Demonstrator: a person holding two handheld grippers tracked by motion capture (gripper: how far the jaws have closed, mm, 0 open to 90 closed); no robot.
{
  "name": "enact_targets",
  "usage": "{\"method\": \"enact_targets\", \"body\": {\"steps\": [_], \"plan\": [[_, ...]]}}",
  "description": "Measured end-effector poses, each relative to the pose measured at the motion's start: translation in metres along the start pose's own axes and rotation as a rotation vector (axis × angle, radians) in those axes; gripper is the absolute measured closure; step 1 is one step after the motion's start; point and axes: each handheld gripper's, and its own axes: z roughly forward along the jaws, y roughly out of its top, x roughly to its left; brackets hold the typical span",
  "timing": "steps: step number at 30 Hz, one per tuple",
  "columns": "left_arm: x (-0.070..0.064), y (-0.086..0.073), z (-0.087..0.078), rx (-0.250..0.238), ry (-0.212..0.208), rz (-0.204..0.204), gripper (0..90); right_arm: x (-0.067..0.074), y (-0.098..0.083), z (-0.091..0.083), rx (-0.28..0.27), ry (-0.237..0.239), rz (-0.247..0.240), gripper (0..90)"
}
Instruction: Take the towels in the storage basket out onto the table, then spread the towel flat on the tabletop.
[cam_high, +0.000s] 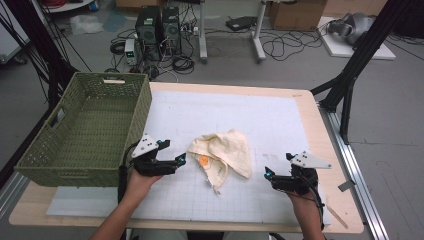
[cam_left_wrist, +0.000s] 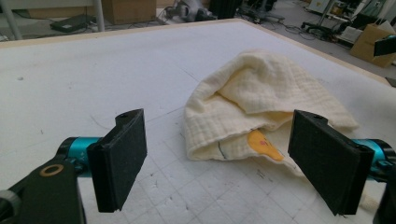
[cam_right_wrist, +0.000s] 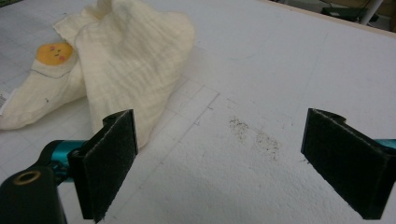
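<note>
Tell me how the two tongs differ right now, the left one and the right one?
The left tongs sit right beside the cream cloth, with the cloth between their jaws' line of sight; the right tongs sit farther off from it, over bare white mat. The left tongs are next to the green basket; the right tongs are near the table's far side from it. Both are open, hold nothing, and point toward the cloth.

Cream muslin cloth (cam_high: 222, 152), crumpled and loosely folded over itself, orange-yellow patch, perhaps a small printed face, showing at its near edge, lying flat on the white gridded bench (cam_high: 260, 115), roughly mid-bench
</note>
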Motion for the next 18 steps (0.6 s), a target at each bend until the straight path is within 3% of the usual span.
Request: {"method": "enact_targets", "body": {"steps": [18], "plan": [[-0.0056,0.0018,0.0029,0.015,-0.025,0.018,21.8,-0.0040,-0.0022,-0.0015,0.005,-0.002,0.002,10.1]]}}
